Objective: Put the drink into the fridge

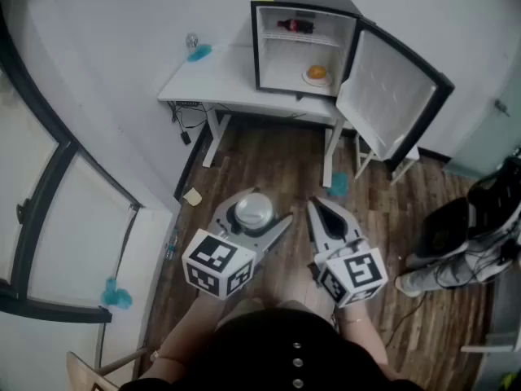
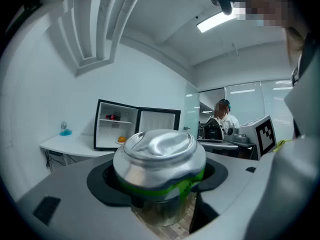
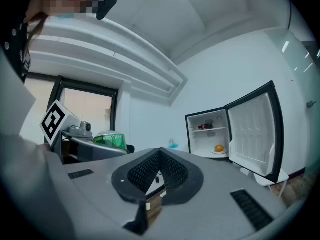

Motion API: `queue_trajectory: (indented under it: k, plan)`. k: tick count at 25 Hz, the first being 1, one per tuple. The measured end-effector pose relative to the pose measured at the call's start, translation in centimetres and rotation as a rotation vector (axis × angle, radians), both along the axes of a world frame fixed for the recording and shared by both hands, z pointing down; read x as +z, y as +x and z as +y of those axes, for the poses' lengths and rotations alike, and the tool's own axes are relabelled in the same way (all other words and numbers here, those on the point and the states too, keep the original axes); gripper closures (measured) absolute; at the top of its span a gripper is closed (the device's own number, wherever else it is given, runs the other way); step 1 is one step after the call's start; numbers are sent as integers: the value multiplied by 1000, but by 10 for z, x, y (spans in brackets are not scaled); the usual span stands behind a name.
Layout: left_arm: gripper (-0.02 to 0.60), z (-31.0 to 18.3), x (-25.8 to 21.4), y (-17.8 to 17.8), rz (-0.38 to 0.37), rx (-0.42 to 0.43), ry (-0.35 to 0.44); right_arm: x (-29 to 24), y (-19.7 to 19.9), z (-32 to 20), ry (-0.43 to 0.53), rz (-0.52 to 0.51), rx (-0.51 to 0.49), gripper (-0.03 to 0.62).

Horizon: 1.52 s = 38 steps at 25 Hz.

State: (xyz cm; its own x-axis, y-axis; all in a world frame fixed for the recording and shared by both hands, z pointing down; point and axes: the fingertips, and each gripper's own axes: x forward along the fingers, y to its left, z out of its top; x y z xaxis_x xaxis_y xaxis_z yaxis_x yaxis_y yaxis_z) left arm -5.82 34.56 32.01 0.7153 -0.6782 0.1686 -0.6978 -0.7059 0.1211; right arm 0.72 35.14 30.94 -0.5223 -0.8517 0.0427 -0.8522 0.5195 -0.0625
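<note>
Grey hand-held grippers (image 1: 256, 215) (image 1: 314, 207) w/ b&w marker cubes (image 1: 218, 264); black buttoned top (image 1: 269, 342).

Glossy metal can (image 2: 159, 154), wood plank floor (image 1: 277, 165)

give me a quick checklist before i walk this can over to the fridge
1. Can gripped in the left claw: ok, held upright.
2. Fridge door open: ok.
3. Free room on the lower shelf beside the orange: ok.
4. Right claw shut and empty: ok.
5. Walking path: cannot tell, a teal object lies by the table leg.
</note>
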Motion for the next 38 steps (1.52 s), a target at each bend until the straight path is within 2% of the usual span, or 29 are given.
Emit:
queue_trajectory:
  k: [13, 19, 30, 38]
  plan:
    - [235, -9, -1, 5, 5, -9, -12, 2, -1, -8, -21, 6, -18, 586]
    - [235, -13, -1, 13, 1, -7, -17, -2, 13, -13, -11, -45, 11, 586]
    - [235, -19, -7, 23, -3, -22, 8, -6, 35, -23, -2, -27, 5, 585]
    - [235, -36, -10, 46, 5, -34, 14, -12, 53, -36, 4, -14, -21, 585]
